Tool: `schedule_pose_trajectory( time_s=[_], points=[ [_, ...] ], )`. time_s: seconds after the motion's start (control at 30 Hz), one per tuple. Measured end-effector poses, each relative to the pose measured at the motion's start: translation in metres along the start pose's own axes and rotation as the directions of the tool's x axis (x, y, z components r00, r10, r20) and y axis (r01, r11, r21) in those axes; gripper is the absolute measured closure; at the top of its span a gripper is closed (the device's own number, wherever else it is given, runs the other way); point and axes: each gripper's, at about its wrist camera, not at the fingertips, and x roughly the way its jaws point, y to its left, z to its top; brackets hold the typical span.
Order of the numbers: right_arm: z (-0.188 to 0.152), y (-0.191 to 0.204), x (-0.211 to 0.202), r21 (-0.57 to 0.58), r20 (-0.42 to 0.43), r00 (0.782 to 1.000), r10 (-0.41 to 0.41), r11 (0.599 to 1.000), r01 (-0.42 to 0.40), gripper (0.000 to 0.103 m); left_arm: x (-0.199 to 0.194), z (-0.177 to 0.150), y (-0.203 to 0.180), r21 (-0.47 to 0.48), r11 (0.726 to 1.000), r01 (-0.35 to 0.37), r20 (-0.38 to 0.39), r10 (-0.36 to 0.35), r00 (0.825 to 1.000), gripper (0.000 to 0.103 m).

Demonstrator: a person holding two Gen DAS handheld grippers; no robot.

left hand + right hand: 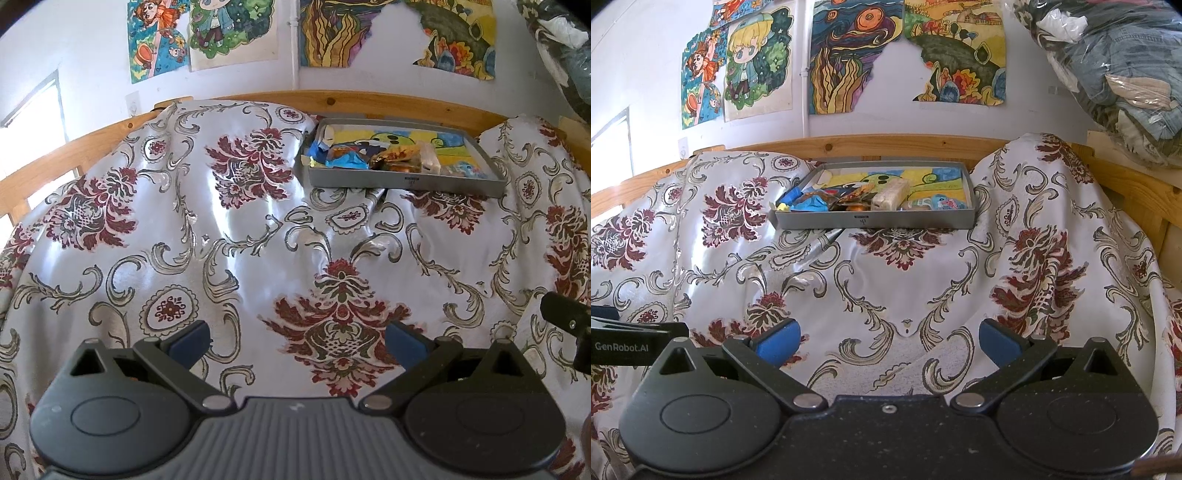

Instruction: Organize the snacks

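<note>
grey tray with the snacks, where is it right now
The grey tray sits on the floral cloth at the far side, ahead of both open grippers, against the wooden rail.

Small label on grey tray front wall: too small to read. Snack wrappers heaped, overlapping; kinds and count unclear. Wall drawings cropped at top edge. Bag of clothes cut off at right. Under patterned cloth: hidden.

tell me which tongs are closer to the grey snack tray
Hard to call; the right looks slightly nearer. The right tongs face the grey snack tray almost head-on across the patterned cloth. The left tongs see it ahead and off to their right.
</note>
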Motion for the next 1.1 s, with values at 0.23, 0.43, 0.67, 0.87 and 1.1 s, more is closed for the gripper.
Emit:
schedule_pose_trajectory(
  time_s=[0.23, 0.43, 0.67, 0.87, 1.1],
  points=[
    [-0.0002, -0.0004, 0.0006, -0.001, -0.001, 1.000, 0.001, 1.000, -0.001, 0.001, 0.0032, 0.0001, 0.0008, 0.021, 0.999, -0.030, -0.021, 0.030, 0.999, 0.000],
    [-0.0034, -0.0016, 0.0001, -0.003, -0.005, 1.000, 0.001, 1.000, -0.001, 0.001, 0.0030, -0.0008, 0.0014, 0.023, 0.999, -0.026, -0.029, 0.027, 0.999, 0.000],
    [-0.0026, -0.0012, 0.0004, -0.004, -0.004, 1.000, 0.000, 1.000, 0.000, 0.001, 0.0026, -0.0006, 0.0019, 0.023, 0.999, -0.026, -0.032, 0.026, 0.999, 0.000],
    [-0.0016, -0.0005, 0.0013, -0.004, -0.006, 1.000, 0.000, 1.000, 0.000, 0.001, 0.0030, -0.0008, 0.0024, 0.025, 0.999, -0.028, -0.037, 0.029, 0.999, 0.000],
    [-0.0026, -0.0006, 0.0010, -0.006, -0.008, 1.000, 0.000, 1.000, 0.000, 0.001, 0.0000, -0.0018, 0.0003, 0.035, 0.999, -0.015, -0.020, 0.016, 1.000, 0.001]
  ],
)
